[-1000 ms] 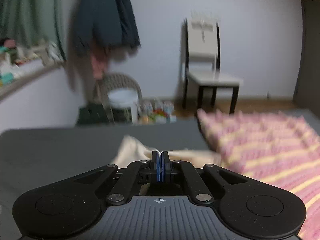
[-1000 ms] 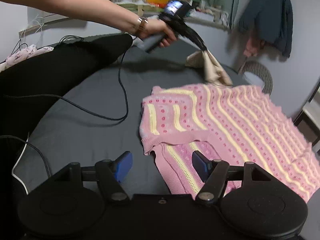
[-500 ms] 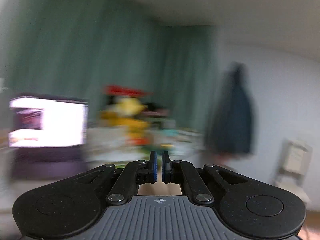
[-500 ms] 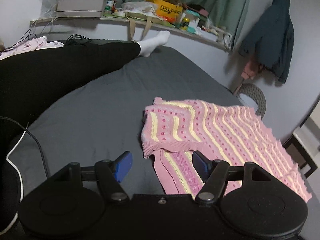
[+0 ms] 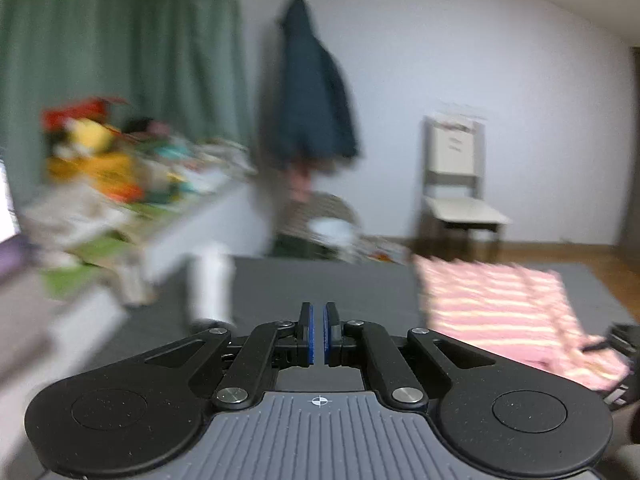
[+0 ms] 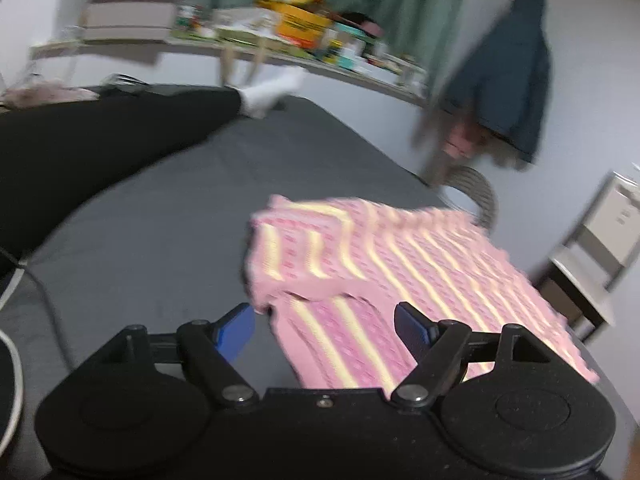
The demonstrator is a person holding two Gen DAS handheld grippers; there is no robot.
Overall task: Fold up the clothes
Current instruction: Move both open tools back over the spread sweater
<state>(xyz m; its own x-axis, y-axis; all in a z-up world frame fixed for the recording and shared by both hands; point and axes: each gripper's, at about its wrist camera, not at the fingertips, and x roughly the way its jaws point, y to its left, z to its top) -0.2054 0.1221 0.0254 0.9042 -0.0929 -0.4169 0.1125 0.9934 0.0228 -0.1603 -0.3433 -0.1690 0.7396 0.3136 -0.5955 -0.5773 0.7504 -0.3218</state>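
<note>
Left gripper [image 5: 318, 332]: blue pads nearly together, a thin slit between them, nothing pinched; it is held above the bed and points toward the far wall.
Shelf [image 5: 172, 220]: left of the left jaws, heaped with blurred coloured clutter, a green curtain [image 5: 120, 60] behind it.
Sock [image 5: 210, 288]: white, on the person's foot, just left of and beyond the left jaws, on the bed.
Coat [image 5: 312, 96]: dark, hanging on the wall, straight ahead of and above the left jaws.
Bed [image 5: 320, 284]: grey sheet, running forward beneath both grippers.
Chair [image 5: 456, 184]: pale, against the wall, right of and beyond the left jaws.
Sweater [image 6: 360, 264]: pink with yellow stripes, spread flat on the bed; right of and beyond the left jaws; directly ahead of the right jaws, with one sleeve folded in across the body and its near edge showing between the two blue pads.
Leg [image 6: 100, 144]: in black, stretched across the bed, left of and beyond the right jaws, ending at the sock.
Cable [image 6: 44, 296]: lying on the sheet, left of the right jaws.
Right gripper [image 6: 325, 326]: jaws spread wide, holding nothing; whether the pads touch the knit cannot be told, as the view is blurred.
</note>
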